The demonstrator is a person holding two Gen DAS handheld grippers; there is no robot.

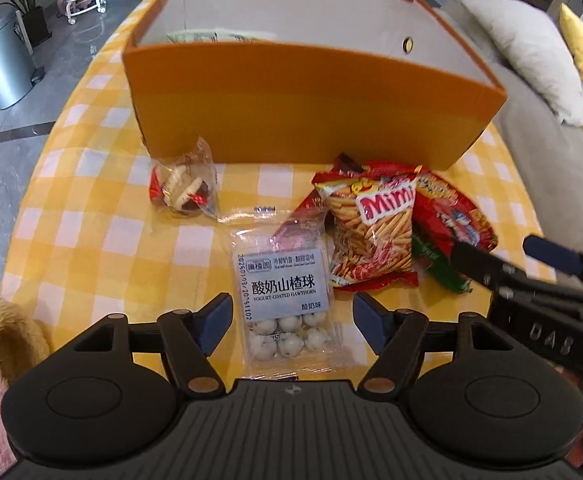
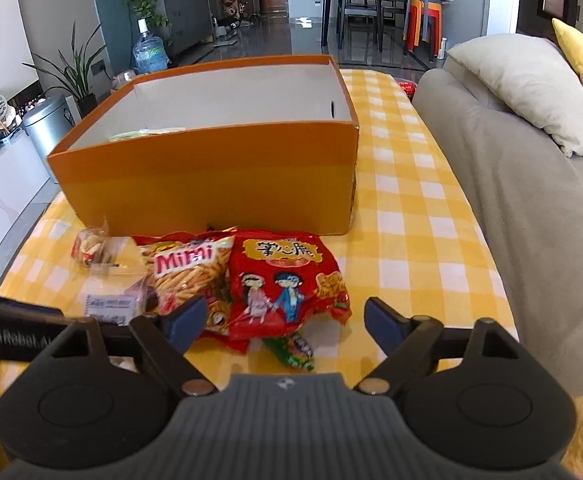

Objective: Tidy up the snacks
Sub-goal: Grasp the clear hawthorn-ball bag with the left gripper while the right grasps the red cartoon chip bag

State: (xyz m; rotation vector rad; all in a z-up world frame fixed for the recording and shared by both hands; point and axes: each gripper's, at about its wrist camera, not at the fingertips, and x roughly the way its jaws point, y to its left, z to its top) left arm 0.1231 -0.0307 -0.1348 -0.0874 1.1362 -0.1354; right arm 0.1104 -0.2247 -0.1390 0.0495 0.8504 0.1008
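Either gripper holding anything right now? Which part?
Nothing held. Left gripper is open astride the clear yogurt-hawthorn packet; right gripper is open over the red snack bag.

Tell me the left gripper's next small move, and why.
Probably lower the left hand-held gripper and close it on the hawthorn ball packet. Its jaws are open with the packet lying flat between them on the tablecloth, and the orange box stands open just beyond.
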